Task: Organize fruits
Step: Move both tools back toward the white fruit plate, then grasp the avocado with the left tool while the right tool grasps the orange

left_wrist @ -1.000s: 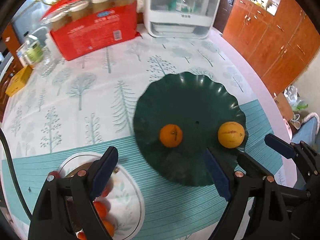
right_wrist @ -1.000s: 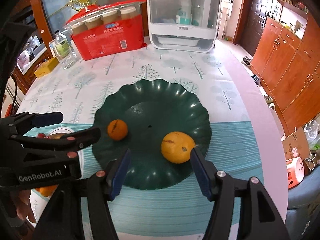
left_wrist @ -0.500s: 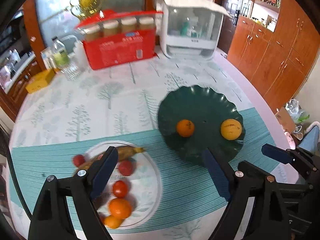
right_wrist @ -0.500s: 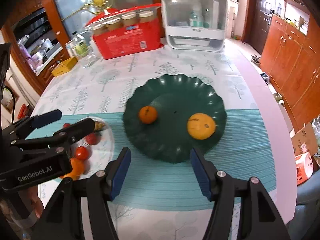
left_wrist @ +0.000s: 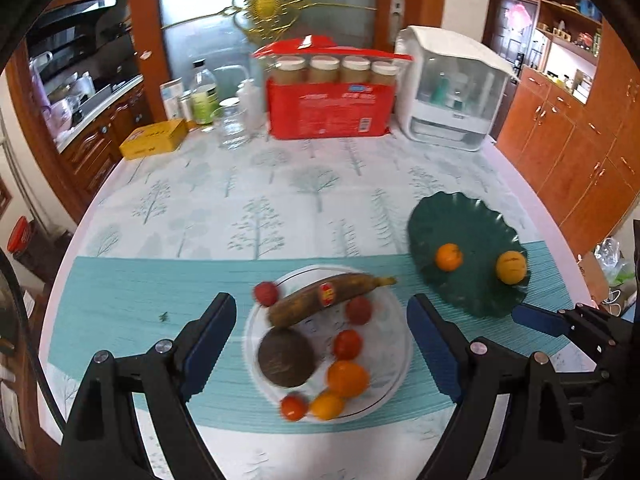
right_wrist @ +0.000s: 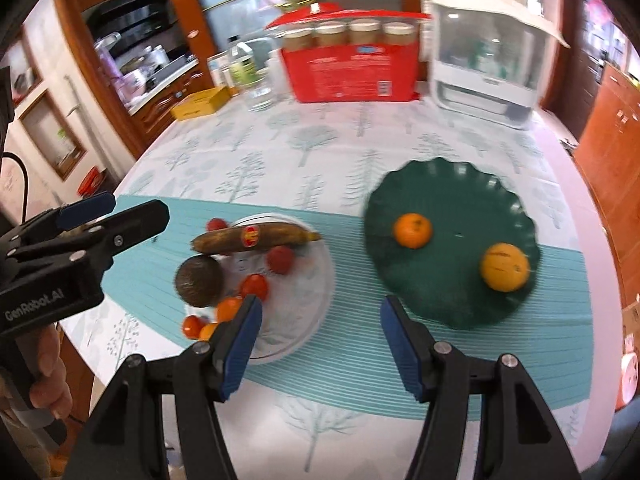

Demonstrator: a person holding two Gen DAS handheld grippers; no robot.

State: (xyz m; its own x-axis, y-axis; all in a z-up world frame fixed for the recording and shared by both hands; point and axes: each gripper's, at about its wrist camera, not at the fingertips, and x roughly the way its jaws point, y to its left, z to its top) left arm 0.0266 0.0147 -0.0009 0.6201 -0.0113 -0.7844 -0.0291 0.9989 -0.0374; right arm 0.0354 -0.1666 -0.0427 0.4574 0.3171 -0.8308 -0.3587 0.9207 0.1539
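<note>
The left hand-held gripper hangs wide and empty directly over the white plate. The banana lies crosswise to its fingers, nearer it than the empty, half-open right hand-held gripper.

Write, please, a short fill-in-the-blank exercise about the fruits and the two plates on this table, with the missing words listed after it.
1. The green plate holds ____ fruits.
2. The banana with its red sticker lies on the ____ plate.
3. The left gripper hangs above the white plate with nothing ____ its fingers.
4. The dark round fruit lies on the same plate as the ____.

Missing words: two; white; between; banana
</note>
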